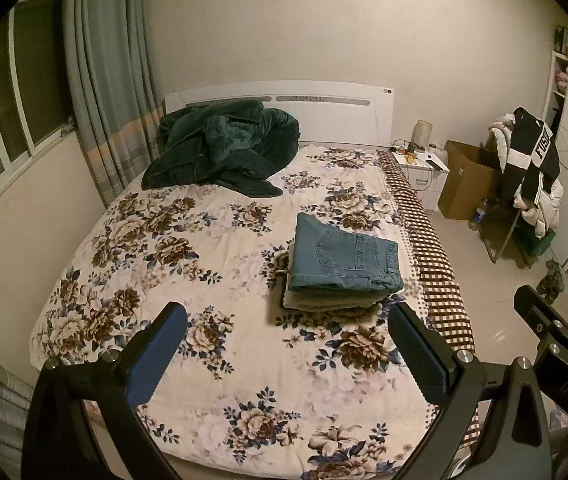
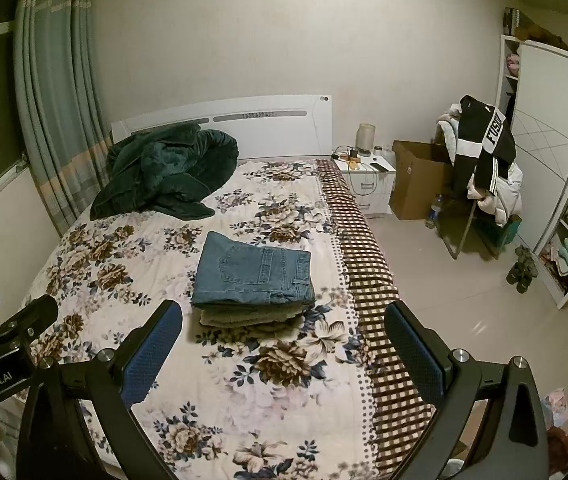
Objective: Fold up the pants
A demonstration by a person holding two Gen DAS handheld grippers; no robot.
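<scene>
Folded blue jeans (image 1: 343,258) lie on top of a folded beige garment (image 1: 323,300) on the floral bedspread (image 1: 204,280), toward the bed's right side. They also show in the right wrist view (image 2: 252,272). My left gripper (image 1: 287,344) is open and empty, held above the near part of the bed, short of the stack. My right gripper (image 2: 284,344) is open and empty, also above the near bed, just short of the stack. The right gripper shows at the right edge of the left wrist view (image 1: 555,320).
A crumpled dark green blanket (image 1: 220,148) lies by the white headboard (image 1: 323,104). A nightstand (image 1: 423,168), a cardboard box (image 1: 467,176) and a chair draped with clothes (image 1: 531,168) stand right of the bed. Curtains (image 1: 108,80) and a window are on the left; a wardrobe (image 2: 555,160) is at the right.
</scene>
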